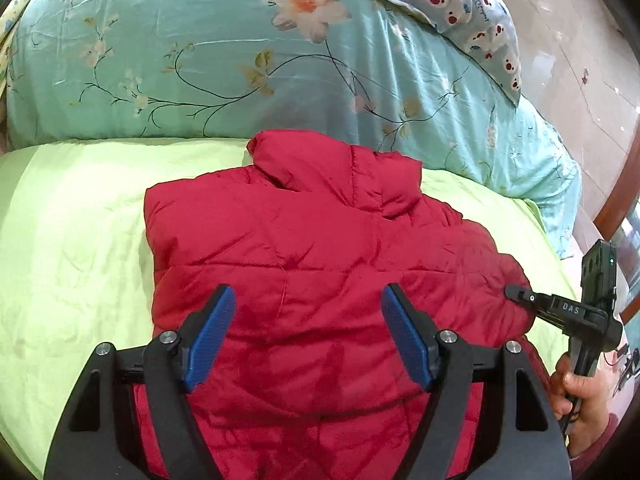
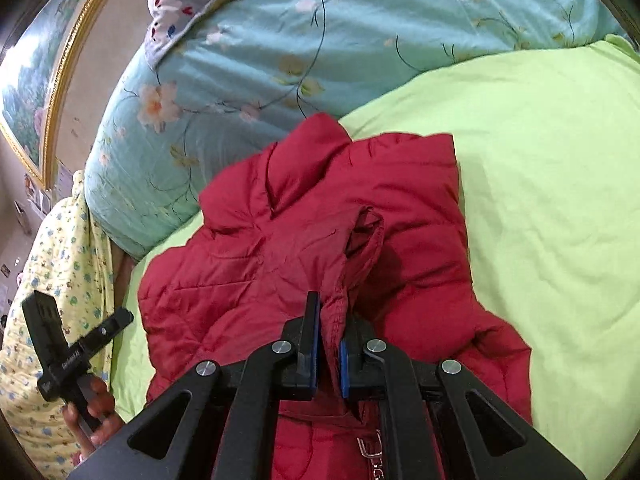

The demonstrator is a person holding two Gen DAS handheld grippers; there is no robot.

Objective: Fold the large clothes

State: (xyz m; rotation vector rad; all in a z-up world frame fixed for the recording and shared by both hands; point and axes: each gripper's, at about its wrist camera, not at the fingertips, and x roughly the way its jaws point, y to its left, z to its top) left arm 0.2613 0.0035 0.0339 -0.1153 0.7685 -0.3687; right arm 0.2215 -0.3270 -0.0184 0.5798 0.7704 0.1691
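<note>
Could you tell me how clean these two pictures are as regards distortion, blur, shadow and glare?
Left wrist view: strong fisheye bending with dark corners, sharp red jacket, glare on the floor at top right. Right wrist view: the same bending, the framed painting at the edge soft, a shadow under the lifted sleeve cuff.

The red jacket (image 1: 320, 248) is quilted cloth with a soft sheen. The green sheet (image 1: 72, 240) is matt, creased cotton. The floral quilt (image 1: 180, 60) at the top looks smooth and satiny. The left hand-held gripper (image 1: 308, 332) is matt black plastic with ribbed blue pads (image 1: 210, 344) and shiny metal pins.
</note>
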